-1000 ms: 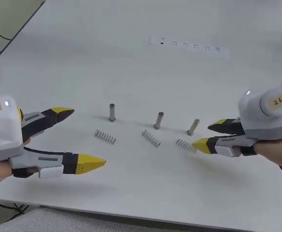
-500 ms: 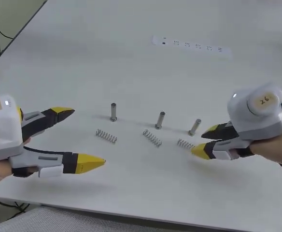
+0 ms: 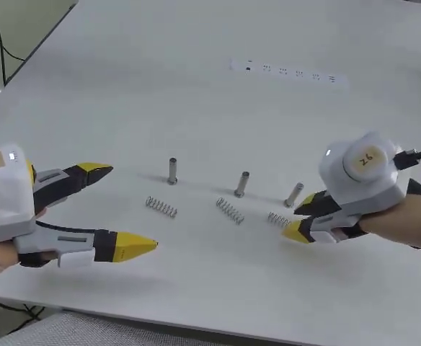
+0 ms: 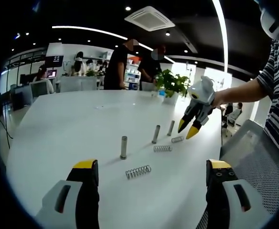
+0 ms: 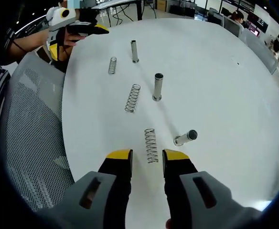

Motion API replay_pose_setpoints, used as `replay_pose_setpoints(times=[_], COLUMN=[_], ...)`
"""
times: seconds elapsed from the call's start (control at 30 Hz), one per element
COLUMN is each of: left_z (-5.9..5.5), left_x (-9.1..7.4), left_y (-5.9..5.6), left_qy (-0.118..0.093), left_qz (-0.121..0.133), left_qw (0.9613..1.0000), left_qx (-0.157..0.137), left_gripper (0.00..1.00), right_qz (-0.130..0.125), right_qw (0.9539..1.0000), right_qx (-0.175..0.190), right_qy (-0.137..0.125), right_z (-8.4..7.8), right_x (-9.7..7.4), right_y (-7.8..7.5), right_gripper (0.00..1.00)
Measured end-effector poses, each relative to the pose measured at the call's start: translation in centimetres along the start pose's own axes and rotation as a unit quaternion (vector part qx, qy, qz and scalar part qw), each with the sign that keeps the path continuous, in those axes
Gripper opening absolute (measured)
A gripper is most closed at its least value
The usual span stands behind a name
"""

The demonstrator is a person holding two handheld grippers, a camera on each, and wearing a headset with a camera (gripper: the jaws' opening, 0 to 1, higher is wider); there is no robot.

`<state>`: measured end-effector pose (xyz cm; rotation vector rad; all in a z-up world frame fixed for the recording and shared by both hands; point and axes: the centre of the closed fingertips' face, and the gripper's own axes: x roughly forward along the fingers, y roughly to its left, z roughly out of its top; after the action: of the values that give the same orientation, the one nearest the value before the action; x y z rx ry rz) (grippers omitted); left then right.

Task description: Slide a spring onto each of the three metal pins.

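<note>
left claw (image 3: pixel 127 207): jaws wide apart, nothing in them, held by the near edge of the worktop (image 3: pixel 196 86), well left of the parts.
right claw (image 5: pixel 148 155): jaws apart by a narrow gap, tips either side of the near end of the right spring (image 5: pixel 150 143). Not clamped; can't tell if a tip touches it.
All three springs lie flat on the worktop, none on a pin. left spring (image 3: pixel 161 207) sits just in front of the left pin (image 3: pixel 172 171), middle spring (image 3: pixel 229 210) just in front of the middle pin (image 3: pixel 242 184), and the right spring just in front of the right pin (image 3: pixel 294 194).
Left and middle pins stand upright. The right pin looks leaned in the head view; can't tell if that's real tilt.
power strip (image 3: pixel 290 70) lies at the far side, well apart from the parts.
</note>
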<state>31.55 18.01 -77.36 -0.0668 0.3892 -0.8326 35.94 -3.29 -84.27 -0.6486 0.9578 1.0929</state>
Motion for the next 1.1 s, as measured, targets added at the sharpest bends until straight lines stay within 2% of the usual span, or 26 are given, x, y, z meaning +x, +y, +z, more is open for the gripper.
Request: replay_pose_setpoints(times=[0.3, 0.53, 1.1], left_z=[-0.3, -0.2, -0.5], left_x=[-0.1, 0.0, 0.0], left_y=[-0.1, -0.3, -0.4], left_qy=[0.002, 0.003, 0.005], left_qz=[0.001, -0.002, -0.003], left_qw=[1.0, 1.0, 1.0], left_qx=[-0.001, -0.001, -0.005], left_gripper=[0.92, 0.92, 0.91], right_qz=[0.01, 0.012, 0.01], right_qw=[0.9998, 0.9993, 0.9979], right_qx=[-0.011, -0.026, -0.051], right_qy=[0.015, 0.026, 0.04], right_z=[-0.5, -0.9, -0.9], right_x=[1.0, 1.4, 1.7], right_y=[0.1, -0.1, -0.1], right_gripper=[0.25, 0.23, 0.13])
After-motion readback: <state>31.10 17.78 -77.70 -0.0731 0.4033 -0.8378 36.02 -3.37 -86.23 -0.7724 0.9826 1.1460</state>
